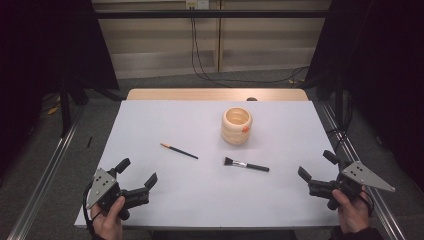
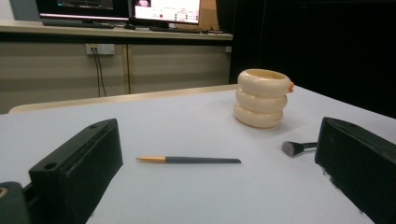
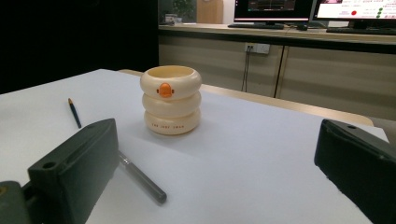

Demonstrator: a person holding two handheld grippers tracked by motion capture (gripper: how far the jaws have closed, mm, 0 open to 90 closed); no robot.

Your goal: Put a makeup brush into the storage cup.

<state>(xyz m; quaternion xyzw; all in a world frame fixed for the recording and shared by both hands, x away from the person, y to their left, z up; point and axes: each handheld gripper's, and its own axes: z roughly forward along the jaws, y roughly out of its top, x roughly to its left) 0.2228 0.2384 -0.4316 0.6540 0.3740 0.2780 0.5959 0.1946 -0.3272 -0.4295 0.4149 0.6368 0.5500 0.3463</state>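
A cream ringed holder (image 1: pixel 236 125) (image 2: pixel 261 98) (image 3: pixel 171 99) with an orange knob stands upright right of the table's middle. A thin dark pencil with an orange tip (image 1: pixel 179 151) (image 2: pixel 188 159) (image 3: pixel 74 112) lies left of it. A black-handled makeup brush (image 1: pixel 246 164) (image 2: pixel 299 147) (image 3: pixel 141 178) lies in front of the holder. My left gripper (image 1: pixel 136 171) rests open at the near left corner, nothing between its jaws. My right gripper (image 1: pixel 317 165) is open at the near right edge, jaws empty, pointing toward the holder.
The white table sheet (image 1: pixel 210 200) has a wooden strip (image 1: pixel 215 94) along its far edge. Metal rails (image 1: pixel 45 170) run down both sides. Cables (image 1: pixel 200 60) hang against the back wall, and monitors (image 2: pixel 121 9) sit on a far counter.
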